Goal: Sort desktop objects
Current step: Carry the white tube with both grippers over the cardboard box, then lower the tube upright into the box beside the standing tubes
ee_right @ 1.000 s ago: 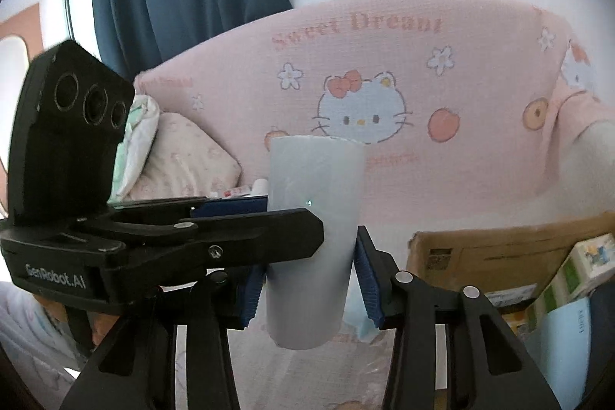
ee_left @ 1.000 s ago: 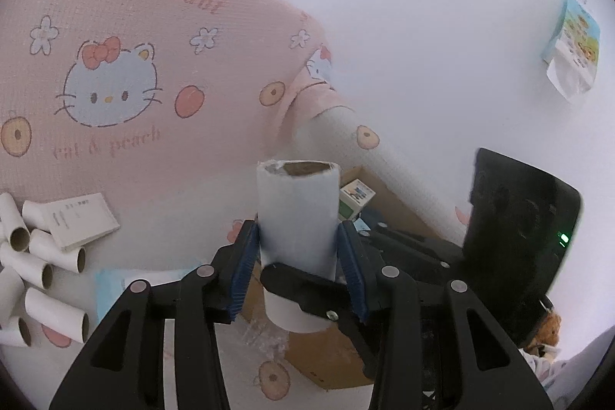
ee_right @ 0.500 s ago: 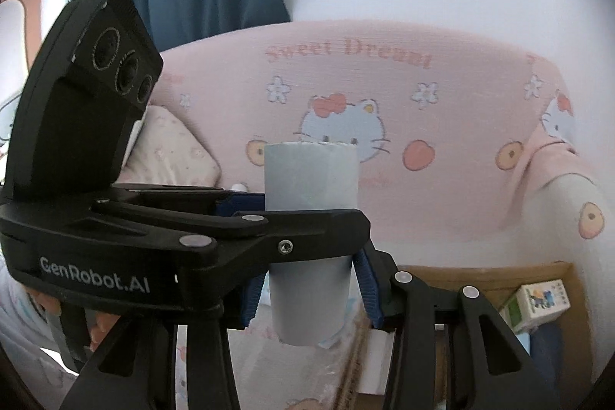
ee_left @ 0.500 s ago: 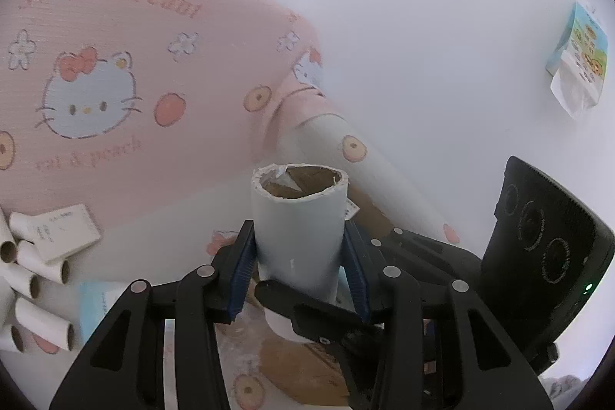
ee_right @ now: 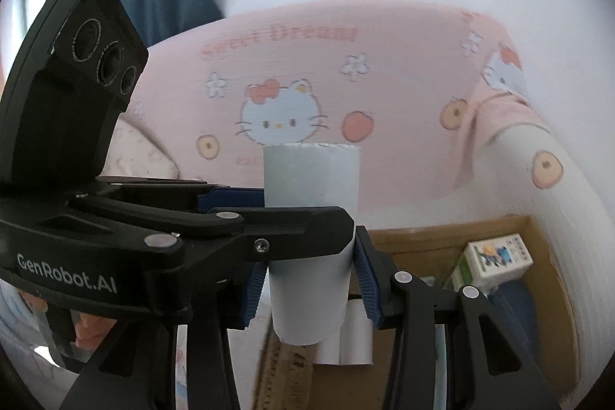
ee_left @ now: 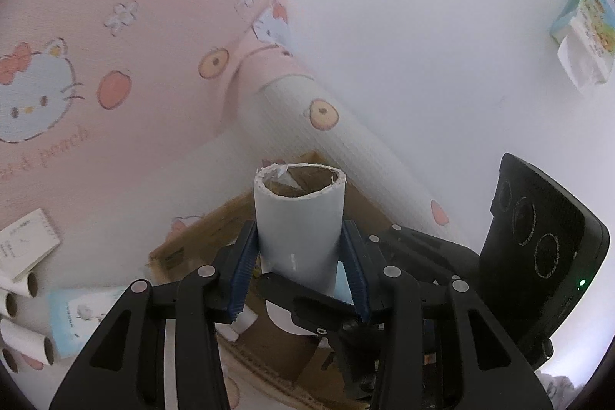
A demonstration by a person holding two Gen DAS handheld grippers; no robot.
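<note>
Both grippers clamp one white paper tube [ee_left: 298, 237] upright. The left gripper [ee_left: 300, 275] grasps its sides; the right gripper [ee_right: 311, 287] grips it too, above an open cardboard box [ee_right: 546, 294].

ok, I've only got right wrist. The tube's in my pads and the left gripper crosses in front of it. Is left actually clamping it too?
Observer: Yes. In the left wrist view the left gripper has both blue pads pressed on the tube, one on each side.
Operator: Is the top end capped or open?
Observer: Open, with a ragged rim and brown cardboard inside.
Operator: Any more tubes around?
Observer: Several spare tubes lie at that view's left edge, beside a small white carton.
</note>
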